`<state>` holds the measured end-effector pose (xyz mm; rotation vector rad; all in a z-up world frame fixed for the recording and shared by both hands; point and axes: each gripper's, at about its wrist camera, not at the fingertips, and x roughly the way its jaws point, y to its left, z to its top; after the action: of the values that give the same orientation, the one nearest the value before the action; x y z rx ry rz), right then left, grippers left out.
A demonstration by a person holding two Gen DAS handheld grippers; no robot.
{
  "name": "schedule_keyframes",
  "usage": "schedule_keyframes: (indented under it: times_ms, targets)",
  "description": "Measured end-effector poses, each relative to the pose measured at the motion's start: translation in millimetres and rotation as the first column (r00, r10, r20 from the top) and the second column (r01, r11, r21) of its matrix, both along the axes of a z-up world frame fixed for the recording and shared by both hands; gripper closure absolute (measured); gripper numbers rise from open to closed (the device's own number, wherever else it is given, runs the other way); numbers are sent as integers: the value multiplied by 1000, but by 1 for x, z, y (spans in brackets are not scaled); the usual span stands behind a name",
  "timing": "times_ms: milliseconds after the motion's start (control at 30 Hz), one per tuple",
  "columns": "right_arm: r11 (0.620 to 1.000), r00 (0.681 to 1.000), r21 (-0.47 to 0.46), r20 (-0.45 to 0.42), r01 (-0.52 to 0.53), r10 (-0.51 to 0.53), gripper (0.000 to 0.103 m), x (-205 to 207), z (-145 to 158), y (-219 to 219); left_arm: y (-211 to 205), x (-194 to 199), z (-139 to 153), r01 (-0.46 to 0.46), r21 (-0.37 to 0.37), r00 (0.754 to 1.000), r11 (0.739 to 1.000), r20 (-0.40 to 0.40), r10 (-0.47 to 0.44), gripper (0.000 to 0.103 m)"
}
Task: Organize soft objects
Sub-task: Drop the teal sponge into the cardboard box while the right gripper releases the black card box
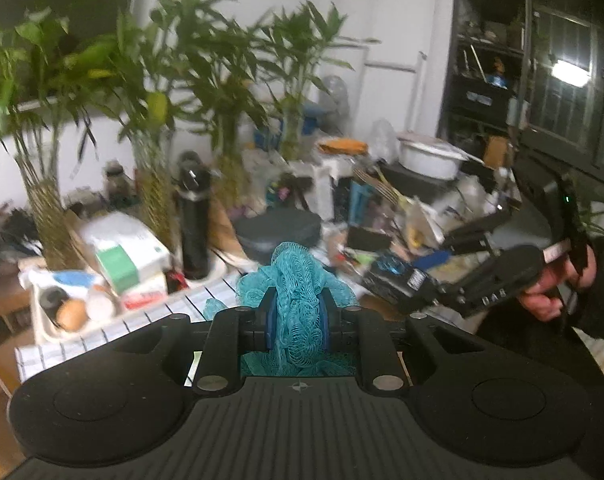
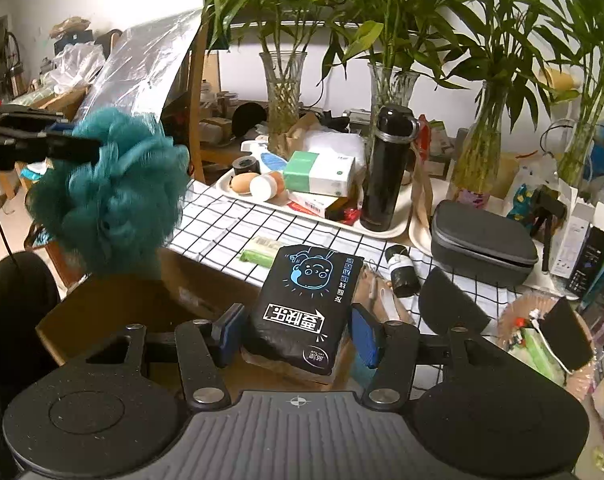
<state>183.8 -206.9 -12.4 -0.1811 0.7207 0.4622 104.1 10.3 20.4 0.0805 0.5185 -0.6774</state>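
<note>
**Both grippers loaded: mesh sponge in the left, black soft pack in the right**

The left gripper [image 1: 296, 316] is gripping a teal mesh bath sponge [image 1: 298, 300]. Its blue-padded jaws are standing at a narrow gap, pressing on the bunched netting from both sides, with mesh spilling above and below the pads. In the right wrist view the same sponge [image 2: 110, 196] is hanging in the air past the left edge of the checked tablecloth [image 2: 222, 220], above a brown cardboard box [image 2: 114, 312], clear of both.

The right gripper [image 2: 298, 334] is holding a black soft pack [image 2: 305, 304] printed with a blue cartoon face and white characters. Its jaws are standing at a medium gap, one blue pad at each side of the pack's near end; the left pad is touching the pack, while contact at the right pad cannot be confirmed from this angle. The pack is tilting up and away from the camera, over the near edge of the tablecloth. In the left wrist view the pack [image 1: 393, 276] is showing at the tip of the right gripper [image 1: 385, 280], with the person's right hand [image 1: 557, 288] around the handle.

A black flask [image 2: 385, 168] is standing upright on a white tray [image 2: 381, 232] toward the far edge of the tablecloth. A grey zip case [image 2: 481, 240] is lying just to the right of that tray.
</note>
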Motion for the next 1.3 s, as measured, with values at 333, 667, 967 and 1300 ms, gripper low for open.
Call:
schedule_keyframes:
  times_ms: [333,667,967,1300]
  targets:
    - [1000,1000,-21,-18,-2,1,46,-27,-5,0,-6,-11,-42,-30,47,992,998,-123,35,55]
    - [1000,998,7,-62,14,-14,73,-35,-11,-5,13,-25,-48,-140,109,977,984,-145,155,55]
    - [1000,996,4,-84,-3,3,72,-37,-18,2,29,-31,-54,-202,123,957,972,-186,223,55]
    - [1000,997,-6,-81,-6,5,37,-42,-23,8,29,-33,-63,-204,151,948,967,-217,233,55]
